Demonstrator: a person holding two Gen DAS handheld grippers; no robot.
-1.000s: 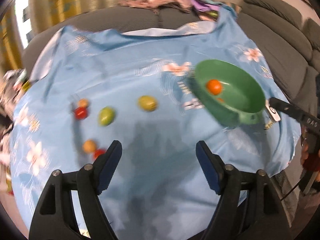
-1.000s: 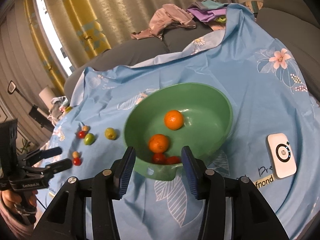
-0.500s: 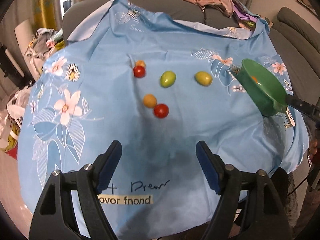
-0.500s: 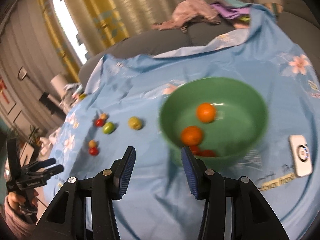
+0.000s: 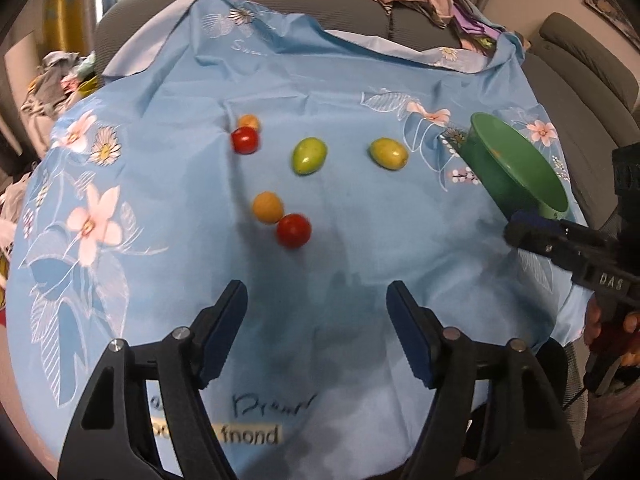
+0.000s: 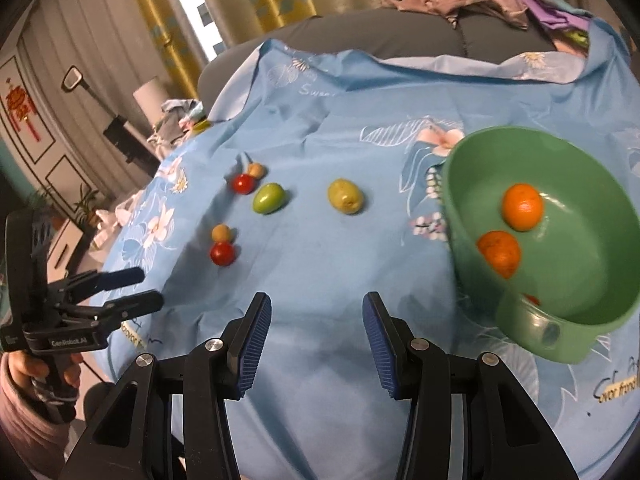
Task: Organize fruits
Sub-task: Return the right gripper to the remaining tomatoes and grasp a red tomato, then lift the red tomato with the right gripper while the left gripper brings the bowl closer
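The right tool (image 6: pixel 316 336), gaping and empty, has let go of the green bowl (image 6: pixel 472 216); the left tool (image 5: pixel 316 332), released, has just narrowed above the red tomato (image 5: pixel 293 230)

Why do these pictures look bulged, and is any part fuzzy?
Both views use fisheye lenses, bending the blue cloth round inside dark corners. Left wrist view: gripper shadow near the fingers. Right wrist view: the green bowl and its oranges are slightly smeared.

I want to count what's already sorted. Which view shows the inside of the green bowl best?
The right wrist view: it looks into the green bowl, showing two oranges and something red near its front wall. The left wrist view shows the bowl nearly edge-on, its contents hidden.
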